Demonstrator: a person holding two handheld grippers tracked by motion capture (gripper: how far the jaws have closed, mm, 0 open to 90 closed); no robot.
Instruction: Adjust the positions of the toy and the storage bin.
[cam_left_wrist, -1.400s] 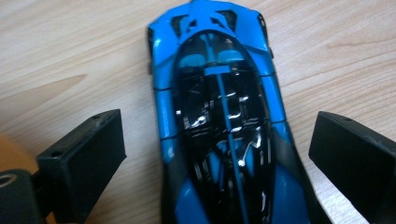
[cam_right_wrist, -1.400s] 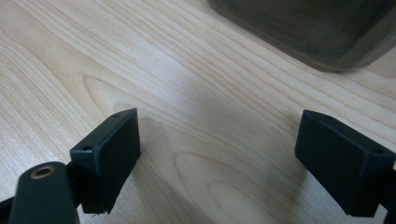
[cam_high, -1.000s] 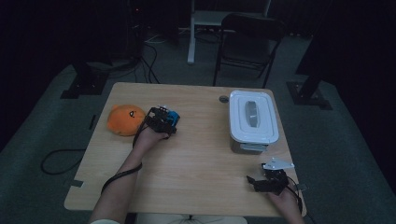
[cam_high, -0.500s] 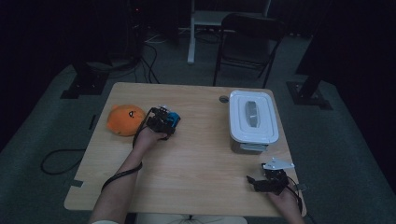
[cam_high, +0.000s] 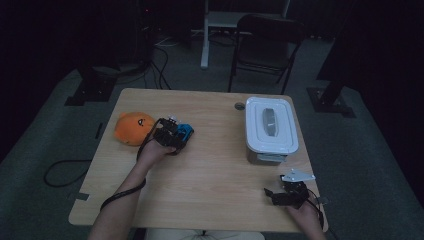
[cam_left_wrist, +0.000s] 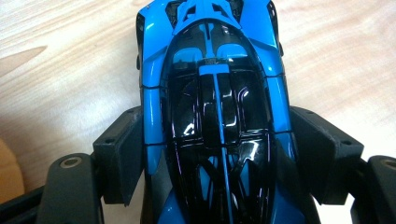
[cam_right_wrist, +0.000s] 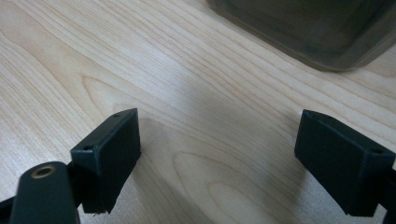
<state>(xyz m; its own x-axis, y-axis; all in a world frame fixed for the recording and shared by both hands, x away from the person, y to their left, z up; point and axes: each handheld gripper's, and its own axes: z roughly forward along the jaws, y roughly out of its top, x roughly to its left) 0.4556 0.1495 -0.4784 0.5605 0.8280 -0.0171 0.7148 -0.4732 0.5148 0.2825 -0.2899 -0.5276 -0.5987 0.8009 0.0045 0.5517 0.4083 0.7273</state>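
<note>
I have the glossy blue and black toy car (cam_left_wrist: 215, 116) pinched between my left gripper (cam_left_wrist: 219, 154), jaws closed on its flanks, beside the orange plush toy (cam_high: 131, 128) at far left. Grasp done, I judge; next, lifting it clear. My right gripper (cam_right_wrist: 231, 158) idles near right, jaws wide, holding nothing.
</note>
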